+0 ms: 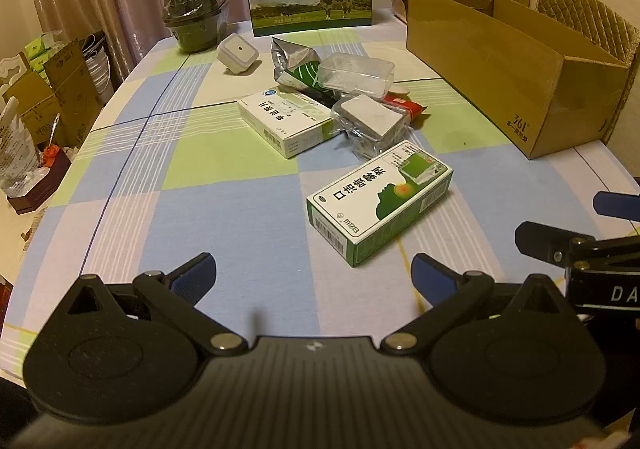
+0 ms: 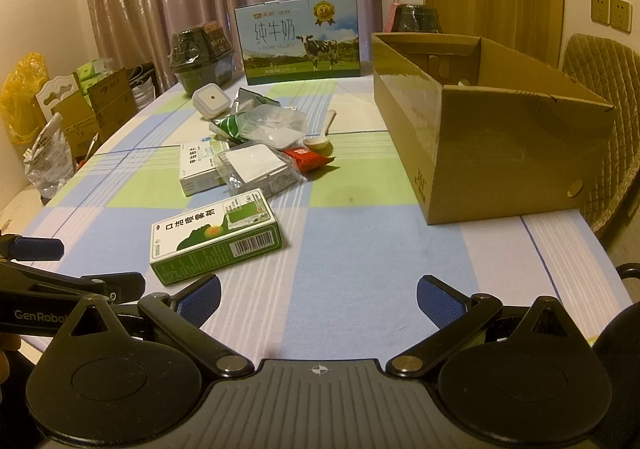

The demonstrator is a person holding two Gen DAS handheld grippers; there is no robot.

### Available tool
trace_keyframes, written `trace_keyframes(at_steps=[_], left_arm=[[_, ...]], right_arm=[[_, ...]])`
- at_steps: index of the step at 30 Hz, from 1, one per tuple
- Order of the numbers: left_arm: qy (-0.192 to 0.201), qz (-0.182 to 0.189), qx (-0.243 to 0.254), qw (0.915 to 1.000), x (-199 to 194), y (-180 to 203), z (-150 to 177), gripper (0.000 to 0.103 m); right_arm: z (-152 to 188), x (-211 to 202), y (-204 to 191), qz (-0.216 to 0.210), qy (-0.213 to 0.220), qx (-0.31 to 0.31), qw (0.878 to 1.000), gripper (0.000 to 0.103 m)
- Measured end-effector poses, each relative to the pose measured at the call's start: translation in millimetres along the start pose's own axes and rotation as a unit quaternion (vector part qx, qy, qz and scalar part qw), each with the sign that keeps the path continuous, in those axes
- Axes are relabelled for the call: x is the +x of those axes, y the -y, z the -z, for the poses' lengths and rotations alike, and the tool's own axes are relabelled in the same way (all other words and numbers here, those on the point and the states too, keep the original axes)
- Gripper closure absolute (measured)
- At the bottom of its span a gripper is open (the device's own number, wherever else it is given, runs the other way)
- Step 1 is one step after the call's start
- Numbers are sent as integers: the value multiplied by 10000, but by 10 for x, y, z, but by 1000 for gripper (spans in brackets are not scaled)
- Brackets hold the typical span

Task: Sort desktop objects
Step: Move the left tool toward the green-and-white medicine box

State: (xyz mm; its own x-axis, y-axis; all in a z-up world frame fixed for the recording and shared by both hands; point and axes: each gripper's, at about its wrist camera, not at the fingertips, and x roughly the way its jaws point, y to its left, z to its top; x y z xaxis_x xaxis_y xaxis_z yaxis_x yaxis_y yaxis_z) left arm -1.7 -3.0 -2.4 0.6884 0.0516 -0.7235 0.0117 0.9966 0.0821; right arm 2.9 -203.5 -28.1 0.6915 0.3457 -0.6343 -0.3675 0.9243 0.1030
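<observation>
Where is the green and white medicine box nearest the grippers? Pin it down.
The green and white medicine box lies flat on the checked tablecloth, just ahead of both open grippers, nearer than the wrapped grey block and left of the cardboard box.

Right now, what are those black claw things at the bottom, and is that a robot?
No robot: a person holds one grabber in each hand, and each carries a camera looking forward along its jaws. One picture comes from the left gripper, the other from the right gripper. Both are wide open and hold nothing. On the checked tablecloth lie a green and white medicine box, a second white box, some clear plastic packs, a red packet and a spoon. A cardboard box stands open at the right.
</observation>
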Motion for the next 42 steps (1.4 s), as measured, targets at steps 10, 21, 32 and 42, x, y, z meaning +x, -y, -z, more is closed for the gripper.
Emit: trace_keyframes(at_steps=[10,21,32,42], left_arm=[[-1,14,11,10000,-8,4,0,1],[-15,40,35,10000,-9,23,-1,1],[19,121,102,9999,-22,55,-34,1],[125,176,-58,9998,-47,19,-167,1]], right_arm=[[9,5,1,2,-5,-3,10000,2],[11,11,6,0,-10,5,10000,2],[1,4,19,28,21,61,10000,2],[-19,-19,33,47,62,137,9999,2]])
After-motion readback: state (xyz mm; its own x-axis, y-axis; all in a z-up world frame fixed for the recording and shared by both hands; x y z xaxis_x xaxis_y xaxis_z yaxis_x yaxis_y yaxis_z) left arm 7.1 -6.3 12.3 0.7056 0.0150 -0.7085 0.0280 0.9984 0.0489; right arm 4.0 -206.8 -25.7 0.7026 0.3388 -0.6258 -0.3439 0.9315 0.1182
